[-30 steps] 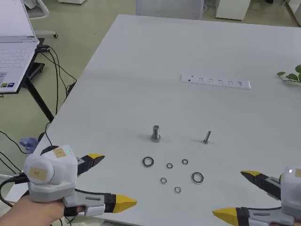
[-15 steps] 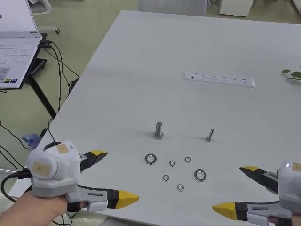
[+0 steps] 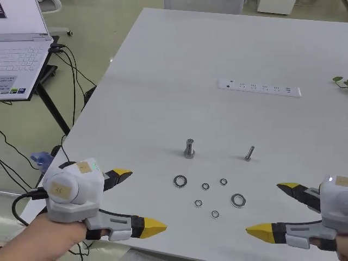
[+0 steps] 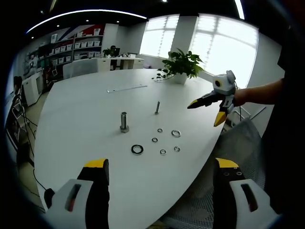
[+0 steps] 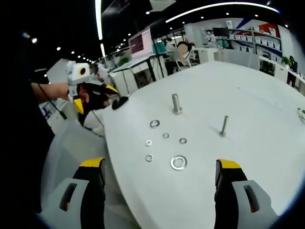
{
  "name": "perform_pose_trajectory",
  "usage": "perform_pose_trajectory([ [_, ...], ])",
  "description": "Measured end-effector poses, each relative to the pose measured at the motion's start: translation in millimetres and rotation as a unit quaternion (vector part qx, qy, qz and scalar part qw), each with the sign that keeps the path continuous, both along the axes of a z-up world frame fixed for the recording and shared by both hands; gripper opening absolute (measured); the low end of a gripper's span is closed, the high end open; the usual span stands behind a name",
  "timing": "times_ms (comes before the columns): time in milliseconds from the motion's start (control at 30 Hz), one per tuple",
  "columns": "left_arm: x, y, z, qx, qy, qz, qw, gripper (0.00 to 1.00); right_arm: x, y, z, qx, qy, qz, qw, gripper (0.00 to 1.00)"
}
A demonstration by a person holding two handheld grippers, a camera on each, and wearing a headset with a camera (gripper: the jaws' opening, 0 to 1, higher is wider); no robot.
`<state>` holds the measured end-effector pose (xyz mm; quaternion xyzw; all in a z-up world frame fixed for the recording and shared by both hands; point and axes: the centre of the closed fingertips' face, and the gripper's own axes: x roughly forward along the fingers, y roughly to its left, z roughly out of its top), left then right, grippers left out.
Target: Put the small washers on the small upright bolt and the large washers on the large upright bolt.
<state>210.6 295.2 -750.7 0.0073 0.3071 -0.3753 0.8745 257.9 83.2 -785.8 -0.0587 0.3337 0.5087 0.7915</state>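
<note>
On the white table (image 3: 163, 81) a large upright bolt (image 3: 189, 148) and a thinner small upright bolt (image 3: 249, 153) stand side by side. In front of them lie two large washers (image 3: 180, 181) (image 3: 238, 200) and several small washers (image 3: 205, 186). My left gripper (image 3: 138, 201) is open at the table's near left edge, apart from the washers. At the near right my right gripper (image 3: 267, 209) is open too, with nothing in it. The left gripper view shows the large bolt (image 4: 124, 122), the small bolt (image 4: 157, 107) and the right gripper (image 4: 205, 114) beyond them.
A white power strip (image 3: 259, 88) lies further back on the table. A laptop (image 3: 19, 49) on a stand with hanging cables (image 3: 70, 81) is off the left side. A plant leaf (image 3: 341, 80) shows at the right edge.
The head camera has shifted a little. Bolts and washers have not moved, and both grippers stay open near the front edge.
</note>
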Motion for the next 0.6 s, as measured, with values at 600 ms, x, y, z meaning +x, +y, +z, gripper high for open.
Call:
perform_pose_trajectory([
  [600, -5.3, -0.2, -8.4, 0.016, 0.004, -0.022, 0.9996, 0.87, 6.7, 12.8, -5.9, -0.034, 0.000, 0.032, 0.9989, 0.92],
])
